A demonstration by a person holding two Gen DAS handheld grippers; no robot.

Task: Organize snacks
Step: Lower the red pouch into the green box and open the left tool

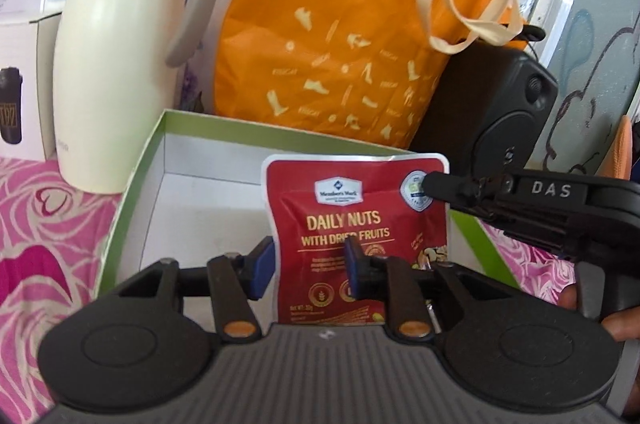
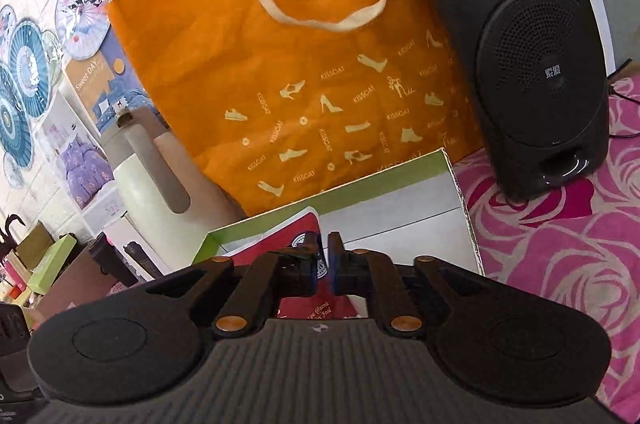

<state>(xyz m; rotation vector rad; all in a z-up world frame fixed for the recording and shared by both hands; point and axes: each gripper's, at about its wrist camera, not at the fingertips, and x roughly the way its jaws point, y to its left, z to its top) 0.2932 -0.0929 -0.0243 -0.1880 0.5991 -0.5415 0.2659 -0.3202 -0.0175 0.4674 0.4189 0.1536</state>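
Observation:
A red "Daily Nuts" snack pouch [image 1: 356, 220] stands upright over a green-rimmed white box [image 1: 160, 160]. My right gripper [image 2: 323, 266] is shut on the pouch's top right corner [image 2: 298, 236]; its fingers reach in from the right in the left wrist view [image 1: 434, 186]. My left gripper [image 1: 308, 264] is open, its blue pads on either side of the pouch's lower left part, with one pad in front of the pouch face. The box also shows in the right wrist view [image 2: 460, 184].
A cream thermos jug [image 1: 116, 64], an orange tote bag [image 1: 348, 36] and a black speaker [image 2: 532, 56] stand behind the box. A white carton [image 1: 20, 96] is at the left. The pink rose tablecloth [image 2: 560, 244] lies underneath.

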